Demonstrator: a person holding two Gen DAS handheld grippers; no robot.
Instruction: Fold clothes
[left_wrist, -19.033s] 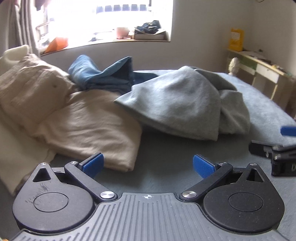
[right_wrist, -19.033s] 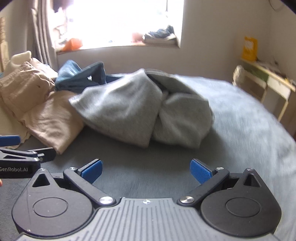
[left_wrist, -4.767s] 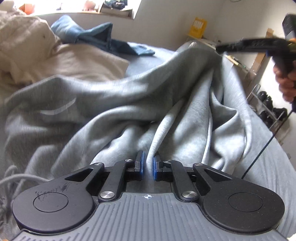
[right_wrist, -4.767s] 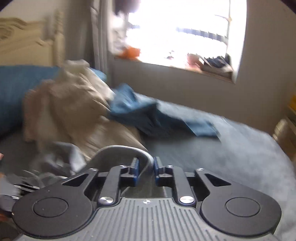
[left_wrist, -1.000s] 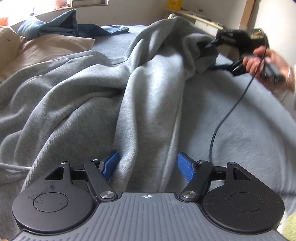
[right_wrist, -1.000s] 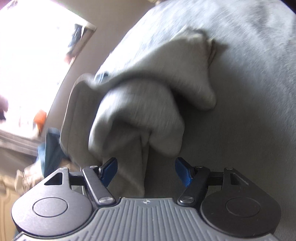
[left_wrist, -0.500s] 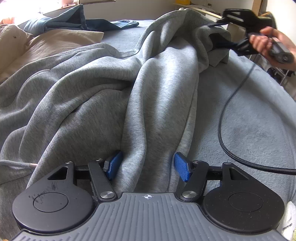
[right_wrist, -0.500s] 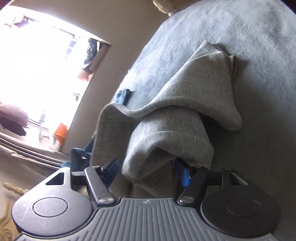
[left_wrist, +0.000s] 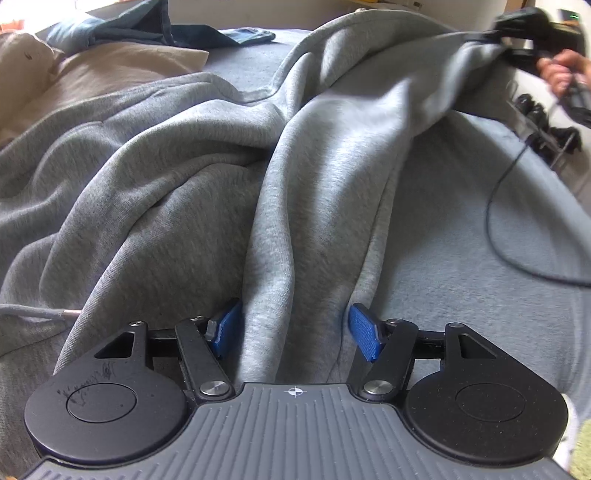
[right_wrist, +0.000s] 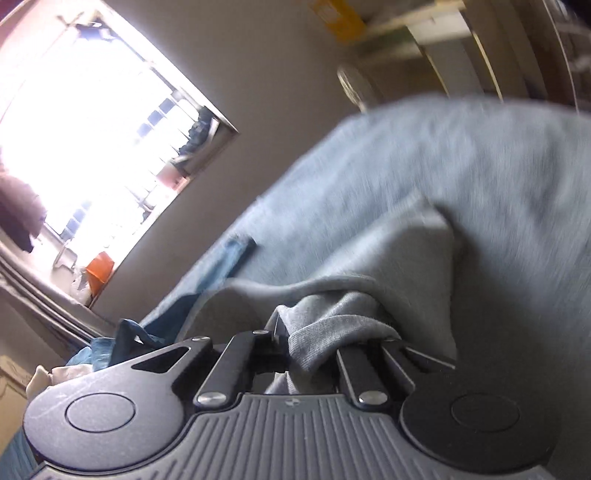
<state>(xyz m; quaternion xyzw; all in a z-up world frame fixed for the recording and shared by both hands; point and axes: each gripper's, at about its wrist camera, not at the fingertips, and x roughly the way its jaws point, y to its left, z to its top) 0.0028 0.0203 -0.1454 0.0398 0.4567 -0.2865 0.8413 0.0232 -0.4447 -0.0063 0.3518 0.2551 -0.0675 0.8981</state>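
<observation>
A grey sweatshirt (left_wrist: 192, 177) lies spread and rumpled across a bed covered in a grey-blue blanket (left_wrist: 461, 229), with one long fold running from the lower middle of the left wrist view up toward the far right corner. The left gripper (left_wrist: 295, 328) sits low over that fold with its blue pads (left_wrist: 364, 330) standing apart on either side of the cloth; the fabric passes between them, but the pads do not press on it. The right gripper (right_wrist: 332, 338) has just been closing and now pinches a bunched edge of the sweatshirt (right_wrist: 332, 325) between its jaws, the cloth hiding the pads. In the left wrist view that gripper (left_wrist: 517, 37) shows at the upper right, held by a hand (left_wrist: 561, 72), with the sweatshirt's far end lifted off the bed up to it and a black cable (left_wrist: 495, 229) hanging in a loop over the blanket. Beyond the sweatshirt lie a beige garment (left_wrist: 110, 74) and a blue garment (left_wrist: 147, 29), near a bright window (right_wrist: 81, 147).
</observation>
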